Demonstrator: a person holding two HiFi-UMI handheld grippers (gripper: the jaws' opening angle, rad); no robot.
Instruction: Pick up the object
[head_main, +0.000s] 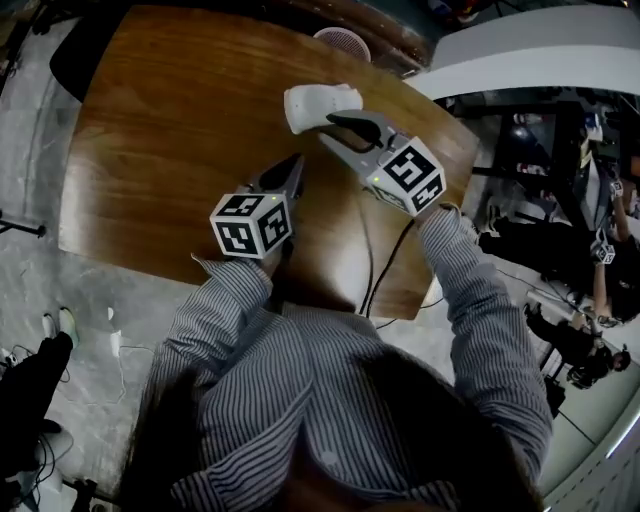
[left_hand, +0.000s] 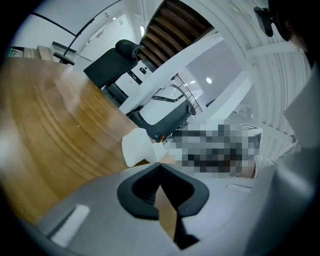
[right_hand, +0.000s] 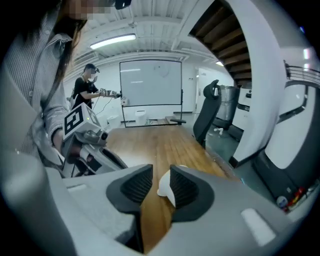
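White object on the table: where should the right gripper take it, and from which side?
Probably the slimmer end of the white object, the end nearest the right gripper. It lies flat on the table, bulkier toward the person's left, so come in low from the right, jaws across the narrow part. They stand slightly apart now, not gripping it.

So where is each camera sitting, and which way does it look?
Head view: on the person's head, facing steeply down at the wooden table; striped sleeves, left gripper, right gripper show.
Left gripper view: on the left gripper, facing along its shut jaws.
Right gripper view: on the right gripper, along its parted jaws.
All three share the white object.
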